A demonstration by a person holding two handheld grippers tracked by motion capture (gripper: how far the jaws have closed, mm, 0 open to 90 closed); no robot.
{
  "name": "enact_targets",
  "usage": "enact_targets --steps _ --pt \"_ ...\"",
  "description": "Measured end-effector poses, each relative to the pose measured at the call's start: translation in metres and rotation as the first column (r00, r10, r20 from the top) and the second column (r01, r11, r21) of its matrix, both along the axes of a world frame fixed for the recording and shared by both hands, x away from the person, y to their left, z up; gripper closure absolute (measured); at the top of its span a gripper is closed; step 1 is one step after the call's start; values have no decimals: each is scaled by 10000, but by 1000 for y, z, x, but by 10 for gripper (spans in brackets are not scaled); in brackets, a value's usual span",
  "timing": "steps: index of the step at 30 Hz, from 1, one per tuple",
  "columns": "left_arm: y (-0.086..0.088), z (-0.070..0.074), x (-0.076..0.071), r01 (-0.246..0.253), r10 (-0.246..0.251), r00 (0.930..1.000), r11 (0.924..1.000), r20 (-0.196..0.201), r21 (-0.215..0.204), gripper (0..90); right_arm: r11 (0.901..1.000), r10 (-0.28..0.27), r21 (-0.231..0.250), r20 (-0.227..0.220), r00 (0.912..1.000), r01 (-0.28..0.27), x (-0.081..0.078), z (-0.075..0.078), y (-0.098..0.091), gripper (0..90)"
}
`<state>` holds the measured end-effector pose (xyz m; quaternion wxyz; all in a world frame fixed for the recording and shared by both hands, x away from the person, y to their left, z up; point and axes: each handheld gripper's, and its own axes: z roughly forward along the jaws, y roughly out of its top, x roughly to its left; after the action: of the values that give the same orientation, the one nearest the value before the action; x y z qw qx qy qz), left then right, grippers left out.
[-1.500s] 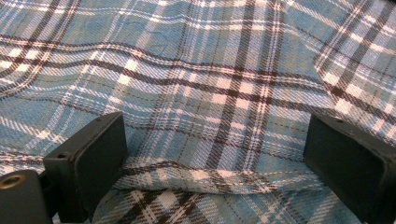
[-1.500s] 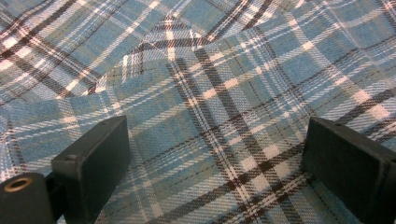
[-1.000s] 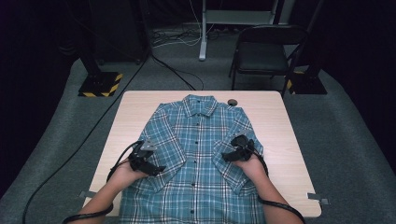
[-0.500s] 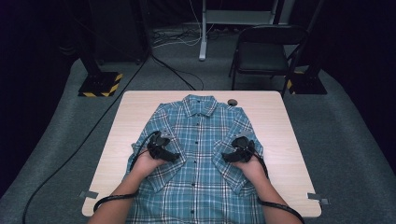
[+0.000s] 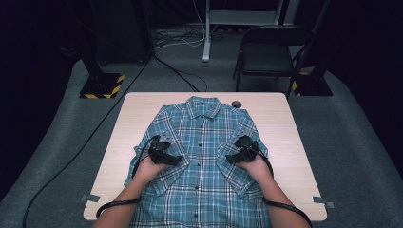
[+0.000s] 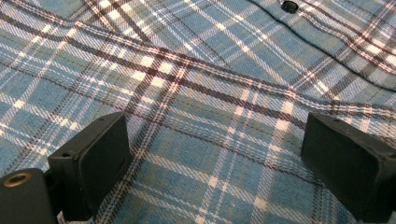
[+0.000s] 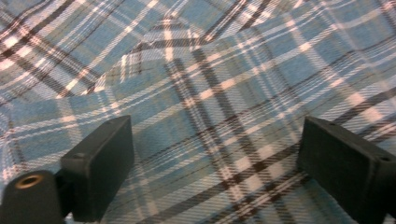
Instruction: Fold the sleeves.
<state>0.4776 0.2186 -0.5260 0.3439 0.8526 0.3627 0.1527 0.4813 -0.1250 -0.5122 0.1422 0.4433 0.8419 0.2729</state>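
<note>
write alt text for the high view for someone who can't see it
A blue plaid shirt lies spread flat, buttoned and collar away from the person, on a light wooden table, with the left gripper and right gripper over its two sides, jaws pointing inward. A small dark round object sits by the collar, and a black folding chair stands beyond the table.

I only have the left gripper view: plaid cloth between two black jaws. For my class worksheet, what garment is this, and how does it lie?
Observer: A short-sleeved plaid shirt, spread flat on a wooden table, collar away from the person.
Operator: Where is the other gripper?
Observer: The right gripper sits over the shirt's opposite side, jaws open; the left gripper faces it.
Operator: Anything else on the table?
Observer: A small dark round object lies beside the collar.
</note>
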Motion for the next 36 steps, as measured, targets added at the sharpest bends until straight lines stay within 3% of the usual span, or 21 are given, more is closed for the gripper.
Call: enact_targets --steps 6,11,19,24,27,30,36 --pt "0 0 0 -14 14 10000 10000 21 -17 77 9996 -289 -7 143 9995 289 7 6 -9 111" --pt "0 0 0 -18 18 10000 10000 9 -12 77 9990 -429 82 -187 9989 430 10 3 -17 115" --pt "0 0 0 -19 19 10000 10000 -39 -17 76 9993 -374 78 181 9991 373 6 -2 -17 96" --pt "1 5 5 33 -33 9988 10000 -488 -7 85 9994 -347 -63 -14 9994 347 8 0 -16 105" --pt "3 9 9 33 -30 9990 10000 -440 81 98 9995 -248 -185 -151 9996 245 9 2 -16 123" --pt "6 14 12 -45 51 9996 9998 -263 203 100 9994 -265 -244 -134 9996 262 10 5 -17 131" --pt "16 16 19 -532 537 9981 9984 -304 174 101 9990 -371 -254 -121 9992 368 10 5 -19 132"
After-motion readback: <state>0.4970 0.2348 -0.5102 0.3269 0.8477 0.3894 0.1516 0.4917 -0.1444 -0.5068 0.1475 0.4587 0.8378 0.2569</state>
